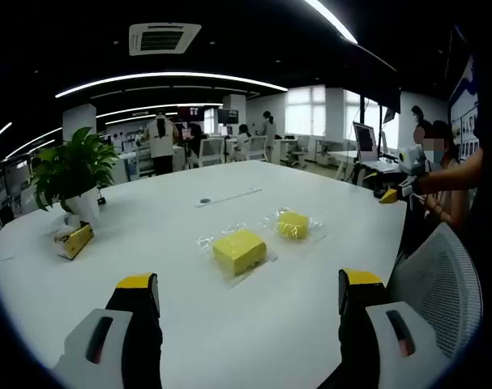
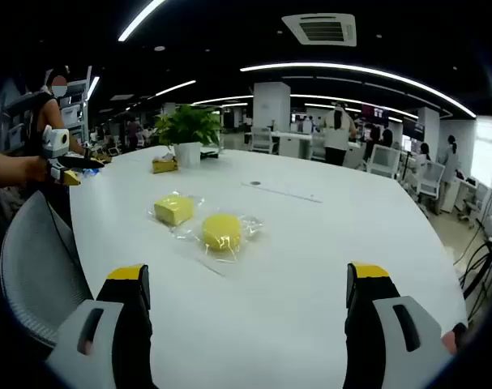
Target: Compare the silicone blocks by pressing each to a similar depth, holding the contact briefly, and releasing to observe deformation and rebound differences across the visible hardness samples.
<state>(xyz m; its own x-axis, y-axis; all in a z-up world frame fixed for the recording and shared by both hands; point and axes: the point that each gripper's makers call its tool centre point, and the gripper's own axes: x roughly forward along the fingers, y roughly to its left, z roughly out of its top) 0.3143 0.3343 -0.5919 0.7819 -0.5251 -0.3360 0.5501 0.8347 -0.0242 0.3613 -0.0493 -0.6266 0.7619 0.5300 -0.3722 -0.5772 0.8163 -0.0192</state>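
Currently pre-contact: left gripper [image 1: 250, 296] and right gripper [image 2: 250, 288] both hovering with jaws wide apart, clamping nothing. Square block [image 1: 239, 250] and round block [image 2: 221, 231] side by side on white table [image 1: 310, 324], ahead of both; neither gripper clearly nearer.

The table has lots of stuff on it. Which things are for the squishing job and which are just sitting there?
For the job:
square yellow block
round yellow block
left gripper, open
right gripper, open

Just sitting there:
potted plant
small yellow box beside the plant
mesh chair
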